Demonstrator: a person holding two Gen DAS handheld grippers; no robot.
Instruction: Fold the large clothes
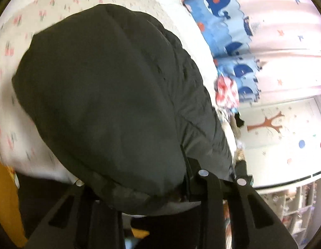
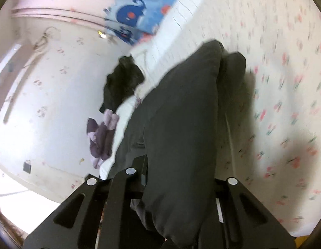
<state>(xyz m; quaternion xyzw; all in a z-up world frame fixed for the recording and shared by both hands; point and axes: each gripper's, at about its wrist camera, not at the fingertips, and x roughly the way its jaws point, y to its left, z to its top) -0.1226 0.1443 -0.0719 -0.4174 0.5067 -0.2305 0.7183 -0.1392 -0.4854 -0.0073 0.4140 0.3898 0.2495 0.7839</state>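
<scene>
Two grippers work on one dark padded jacket (image 1: 102, 87) that lies on a bed with a white flowered sheet (image 1: 46, 14).

In the left wrist view, the jacket fills most of the picture as a thick, rounded heap. Its near edge hangs over the left gripper (image 1: 164, 178) and covers the finger ends, so I cannot tell if the jaws press on the cloth or stand apart. Only the black arms and silver rivets of the gripper are clear. Beyond the jacket there is a white pillow (image 1: 170, 2), then a blue curtain with whales (image 1: 222, 20) and a pink curtain with stars (image 1: 285, 41). A wall with a brown tree sticker (image 1: 268, 124) is on the right side. Something yellow (image 1: 7, 203) shows at the lower left edge.

In the right wrist view, a long fold of the same jacket (image 2: 181, 124) runs from the right gripper (image 2: 170, 178) away over the sheet (image 2: 285, 83), and its far end looks like two rounded lobes. The cloth passes between the fingers and hides their tips; the jaws are nearly shut and seem to clamp the fold. To the left of the bed, a black garment (image 2: 121, 81) and a purple one (image 2: 102, 137) hang at the edge of the mattress, in front of a pale wall with small flowers (image 2: 56, 83).
</scene>
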